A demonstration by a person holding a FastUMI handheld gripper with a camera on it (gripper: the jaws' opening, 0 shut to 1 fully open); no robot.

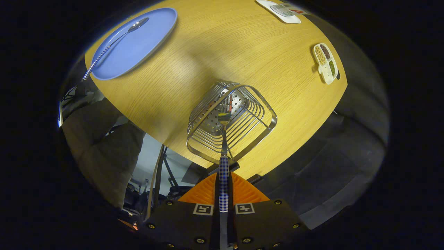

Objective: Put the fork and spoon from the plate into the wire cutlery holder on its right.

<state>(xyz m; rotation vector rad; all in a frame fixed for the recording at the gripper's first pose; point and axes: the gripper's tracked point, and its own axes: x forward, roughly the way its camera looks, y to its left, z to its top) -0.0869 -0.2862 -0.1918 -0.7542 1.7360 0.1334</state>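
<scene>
The gripper (223, 189) is pointing down over a round wooden table (222, 52), and its two fingers are pressing together on the checked handle of a fork (223, 163), gripping it from both sides. The fork is running straight ahead from between the fingers, and its metal head is reaching down inside the wire cutlery holder (231, 121), which is standing just ahead of the fingertips, close to the near edge of the table. The holder is an open-topped basket of bent wire with a perforated metal floor; the fork's head is lying over that floor, though whether it is touching the bottom cannot be told. Far beyond the fingers and off to the left, a blue plate (138, 45) is sitting near the table's left edge, well apart from the holder. A spoon (114, 43) with a matching checked handle is lying across the plate, its bowl on the plate and the handle end sticking out past the rim. Between plate and holder the wood is lying bare. Beyond and to the right, a small divided dish (326, 62) of dried grains is resting by the table's right edge, and a white object (282, 10) is sitting at the far edge.
</scene>
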